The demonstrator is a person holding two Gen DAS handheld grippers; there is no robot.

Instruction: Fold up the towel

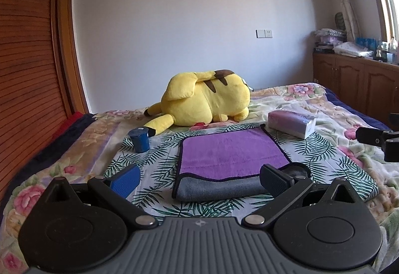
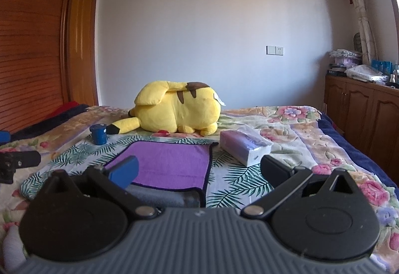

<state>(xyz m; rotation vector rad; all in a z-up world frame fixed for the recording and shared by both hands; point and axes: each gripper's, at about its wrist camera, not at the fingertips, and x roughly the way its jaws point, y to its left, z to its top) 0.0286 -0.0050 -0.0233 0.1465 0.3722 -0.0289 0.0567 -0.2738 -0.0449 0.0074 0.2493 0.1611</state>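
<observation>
A purple towel (image 1: 229, 153) with a dark border lies flat on a palm-leaf cloth (image 1: 149, 157) on the bed. Its near edge is folded over, showing the grey underside (image 1: 219, 189). My left gripper (image 1: 199, 180) is open and empty, its fingers straddling the near edge just above the towel. In the right wrist view the towel (image 2: 172, 164) lies ahead and to the left. My right gripper (image 2: 199, 170) is open and empty over the towel's near right corner. The right gripper's tip shows at the right edge of the left wrist view (image 1: 376, 139).
A yellow plush toy (image 1: 204, 99) lies behind the towel. A small blue cup (image 1: 140, 140) stands to the towel's left. A tissue pack (image 1: 291, 123) lies to its right. A wooden wardrobe (image 1: 30, 74) is on the left, a wooden cabinet (image 1: 354, 77) on the right.
</observation>
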